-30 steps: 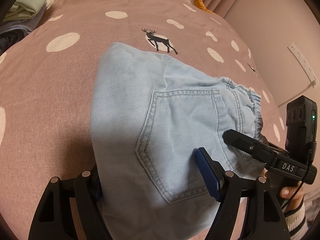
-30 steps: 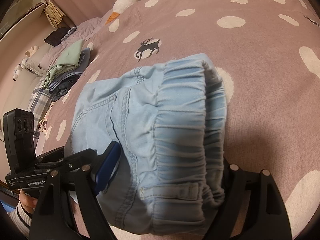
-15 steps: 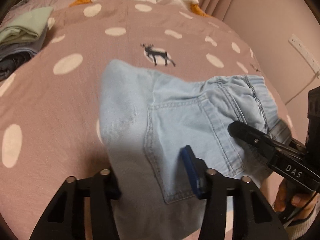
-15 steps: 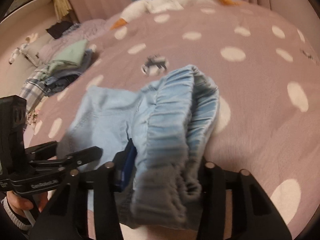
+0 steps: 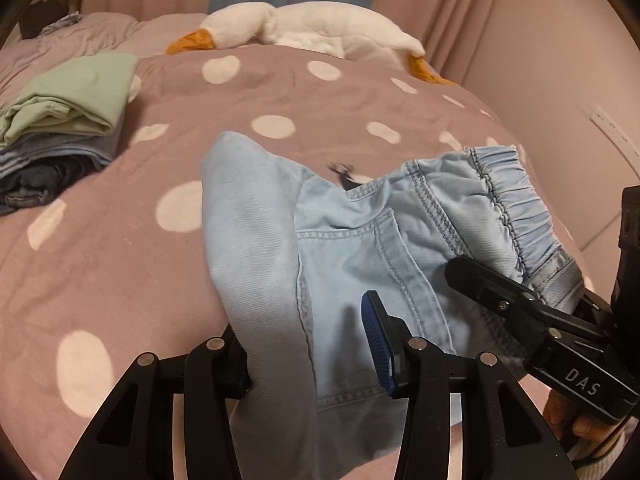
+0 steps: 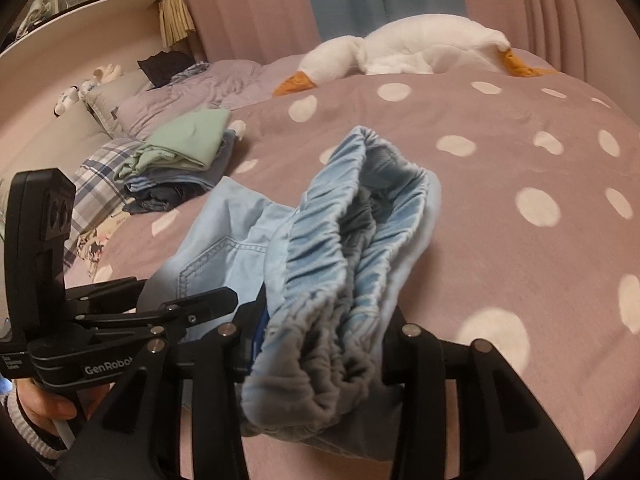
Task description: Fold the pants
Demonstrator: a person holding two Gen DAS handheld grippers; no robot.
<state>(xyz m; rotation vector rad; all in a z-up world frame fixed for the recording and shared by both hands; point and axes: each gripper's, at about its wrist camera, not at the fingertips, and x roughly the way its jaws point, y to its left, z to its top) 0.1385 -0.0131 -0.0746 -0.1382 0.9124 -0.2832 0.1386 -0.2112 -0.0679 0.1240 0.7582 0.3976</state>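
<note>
Here, folded light-blue pants [image 5: 360, 248] lifted clear of the spotted bedspread [image 5: 120, 264], carried between two claws. Left gripper [image 5: 308, 356] clenched on the folded side at 6 o'clock in its own view, blue pad pressed near the back pocket [image 5: 372, 280]. Right gripper [image 6: 320, 344] clenched on the bunched elastic waistband [image 6: 352, 248], at 6 o'clock in its view. Stack of folded clothes [image 5: 68, 128] at 10 o'clock on the bedspread, well apart; plush goose [image 5: 304, 28] at 12 o'clock by the curtain. Step in hand, as judged: carrying the folded bundle to a resting place, probably that stack. Best done with both grips kept firm and level, layers kept aligned, far hanging edge set down first, no release before full support.
</note>
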